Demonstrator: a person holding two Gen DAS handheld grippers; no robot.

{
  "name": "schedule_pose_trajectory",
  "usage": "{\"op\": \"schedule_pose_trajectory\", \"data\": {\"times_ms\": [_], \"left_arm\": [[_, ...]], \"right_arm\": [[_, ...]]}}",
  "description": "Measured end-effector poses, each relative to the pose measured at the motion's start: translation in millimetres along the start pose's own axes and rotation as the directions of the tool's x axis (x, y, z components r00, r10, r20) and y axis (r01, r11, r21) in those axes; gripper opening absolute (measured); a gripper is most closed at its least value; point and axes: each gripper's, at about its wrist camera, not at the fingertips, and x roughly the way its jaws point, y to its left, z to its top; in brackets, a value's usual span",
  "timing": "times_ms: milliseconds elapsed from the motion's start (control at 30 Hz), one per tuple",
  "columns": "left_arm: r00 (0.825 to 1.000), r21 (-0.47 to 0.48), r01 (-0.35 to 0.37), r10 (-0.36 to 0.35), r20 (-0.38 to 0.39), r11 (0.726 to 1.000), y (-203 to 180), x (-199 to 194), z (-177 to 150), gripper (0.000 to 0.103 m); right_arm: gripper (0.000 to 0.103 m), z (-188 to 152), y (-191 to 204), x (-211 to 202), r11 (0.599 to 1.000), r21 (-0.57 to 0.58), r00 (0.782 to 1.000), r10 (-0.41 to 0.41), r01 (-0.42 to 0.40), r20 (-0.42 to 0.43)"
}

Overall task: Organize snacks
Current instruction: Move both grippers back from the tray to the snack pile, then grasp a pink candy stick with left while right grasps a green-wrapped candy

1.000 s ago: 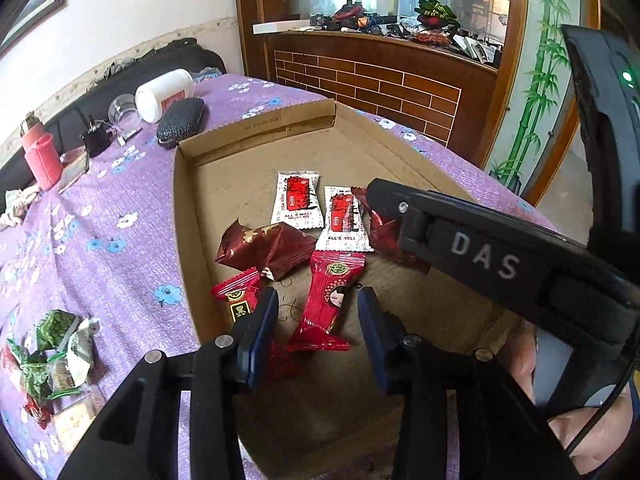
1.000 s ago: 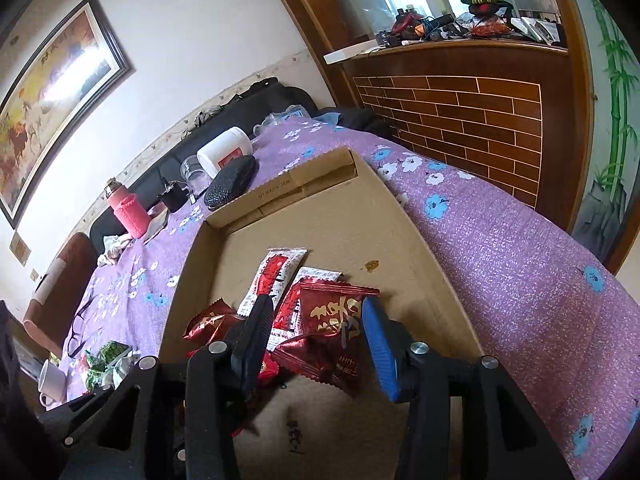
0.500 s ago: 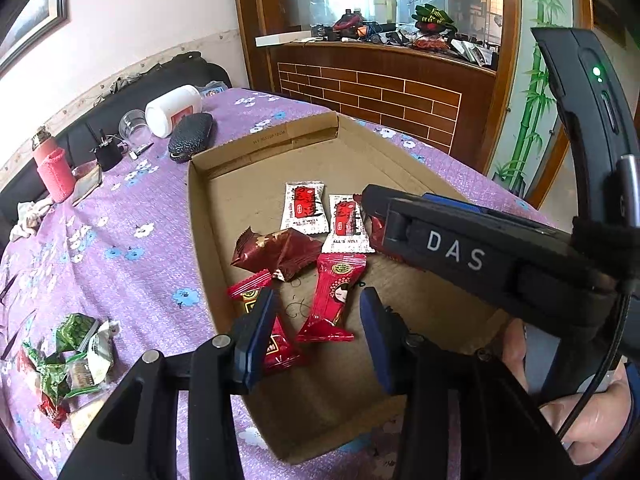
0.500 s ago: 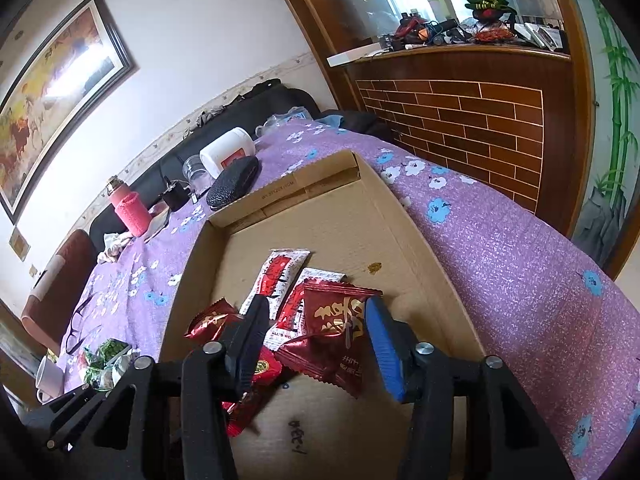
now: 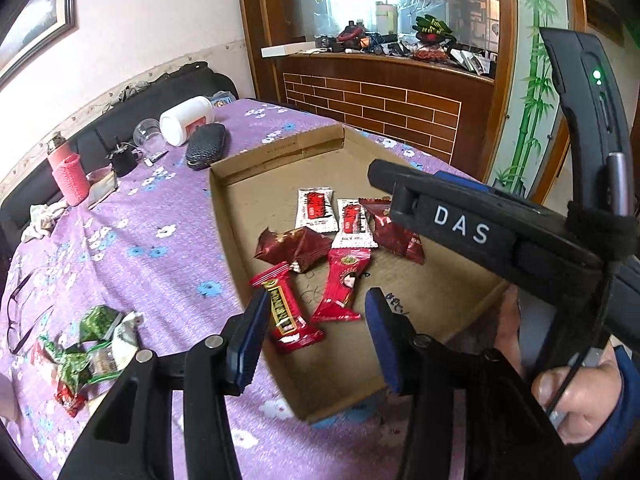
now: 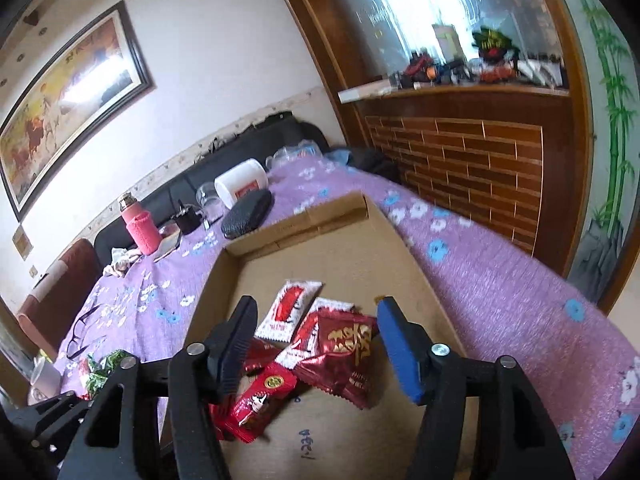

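Lying in a flat cardboard tray point(image 5: 236, 240), glossy crinkled snack packets point(image 5: 344, 284); both hand-held grippers gape empty.

six snack packets point(image 5: 320, 256) in cardboard tray point(image 5: 248, 184)

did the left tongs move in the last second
Yes. The left tongs have drawn back and up from the cardboard box: its near edge, earlier out of view, now shows, and the snacks look smaller.
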Motion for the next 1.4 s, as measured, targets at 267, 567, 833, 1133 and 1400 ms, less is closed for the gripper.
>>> {"op": "schedule_pose_trajectory", "data": {"times_ms": [267,567,833,1133,1400], "left_arm": [[0.999,-0.044,-0.028,0.029,0.025,0.999,30.3,-28.4,-13.8,0.053],[0.994,-0.187,-0.096,0.104,0.031,0.978,94.9,-51.3,-26.3,0.054],[0.98,-0.43,-0.194,0.19,-0.053,0.882,197.5,-60.3,-51.1,0.054],[0.962,-0.729,-0.266,0.118,-0.248,0.631,330.4,-40.4,-106.5,0.028],[0.961,-0.757,-0.269,0.113,-0.253,0.596,348.3,-16.8,-107.1,0.028]], "right_arm": [[0.078,-1.5,14.7,-13.3,0.997,-0.066,0.996,0.042,-0.037,0.074],[0.078,-3.4,44.0,-19.1,0.988,-0.12,0.994,0.102,-0.096,0.044],[0.078,-11.0,109.7,-12.9,0.93,-0.195,0.946,0.283,-0.311,-0.16],[0.078,-29.0,147.1,-6.9,0.897,-0.216,0.911,0.332,-0.385,-0.245],[0.078,-35.7,167.9,-4.3,0.874,-0.254,0.896,0.342,-0.414,-0.284]]}}
